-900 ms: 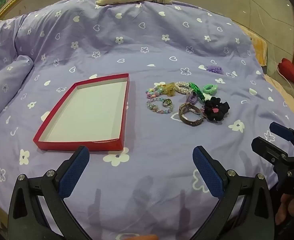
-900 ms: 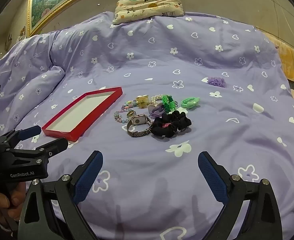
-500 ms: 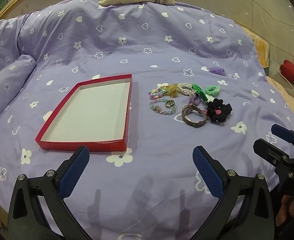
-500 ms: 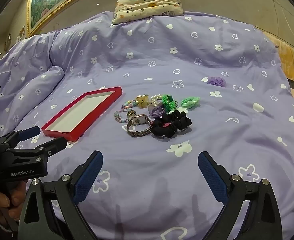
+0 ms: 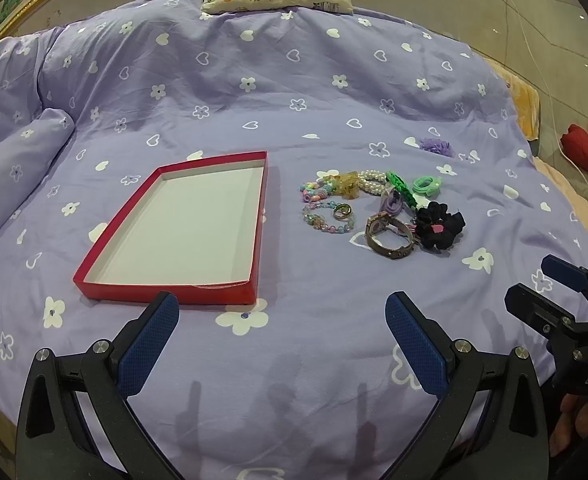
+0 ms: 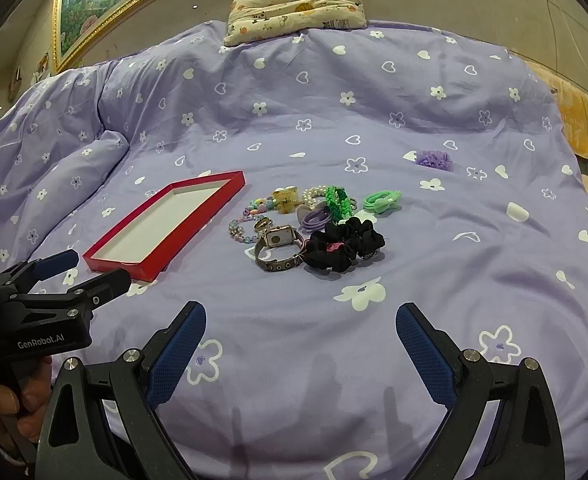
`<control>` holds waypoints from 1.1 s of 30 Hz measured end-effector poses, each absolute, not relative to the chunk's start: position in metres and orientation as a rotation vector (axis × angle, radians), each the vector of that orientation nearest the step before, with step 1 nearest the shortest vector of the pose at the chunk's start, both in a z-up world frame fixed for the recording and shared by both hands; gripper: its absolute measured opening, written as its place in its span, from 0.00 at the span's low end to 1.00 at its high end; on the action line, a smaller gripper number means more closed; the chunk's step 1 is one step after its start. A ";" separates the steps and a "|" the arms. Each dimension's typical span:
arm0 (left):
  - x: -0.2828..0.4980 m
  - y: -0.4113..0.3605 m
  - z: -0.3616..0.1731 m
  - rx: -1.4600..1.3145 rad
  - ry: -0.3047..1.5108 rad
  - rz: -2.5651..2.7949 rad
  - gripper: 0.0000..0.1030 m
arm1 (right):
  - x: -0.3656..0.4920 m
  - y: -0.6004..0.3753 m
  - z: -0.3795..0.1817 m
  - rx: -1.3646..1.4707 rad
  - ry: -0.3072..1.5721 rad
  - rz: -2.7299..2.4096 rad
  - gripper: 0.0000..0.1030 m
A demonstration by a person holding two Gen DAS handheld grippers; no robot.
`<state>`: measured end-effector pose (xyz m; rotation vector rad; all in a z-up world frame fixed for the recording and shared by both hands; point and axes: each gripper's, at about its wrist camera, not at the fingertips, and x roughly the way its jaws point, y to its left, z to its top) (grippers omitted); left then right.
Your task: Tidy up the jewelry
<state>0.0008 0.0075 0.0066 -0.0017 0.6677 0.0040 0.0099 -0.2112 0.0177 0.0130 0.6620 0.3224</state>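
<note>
1. Nothing is sorted yet: the red tray (image 5: 249, 294) lies on the purple bedspread (image 5: 294, 92) with its white floor bare.
2. Just right of the tray, apart from it, the whole jewelry heap waits: pastel bead bracelets (image 5: 326, 216), a ring (image 5: 342, 211) among them, a pearl bracelet (image 5: 372, 183), a wristwatch (image 6: 279, 248) and a black scrunchie (image 6: 344, 246) touching the watch strap.
3. Beyond the heap from the tray lie a green braided band (image 6: 338, 202) and a mint hair tie (image 6: 382, 201); a purple scrunchie (image 6: 434, 160) sits farther off still, well apart.
4. Left gripper (image 5: 281, 336) hovers just short of the tray's near edge, tongs spread wide, holding nothing.
5. Right gripper (image 6: 300, 344) hangs on the near side of the heap, tongs equally wide, empty.
6. My read: every piece has yet to go into the tray; the first pick looks imminent.
</note>
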 end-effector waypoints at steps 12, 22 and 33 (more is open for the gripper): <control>0.000 0.008 0.005 -0.004 0.664 0.007 1.00 | 0.010 -0.211 0.016 0.016 0.665 0.323 0.94; 0.000 0.007 0.005 -0.004 0.664 0.007 1.00 | 0.010 -0.211 0.017 0.016 0.665 0.324 0.94; 0.000 0.007 0.005 -0.005 0.665 0.005 1.00 | 0.009 -0.211 0.018 0.017 0.664 0.327 0.94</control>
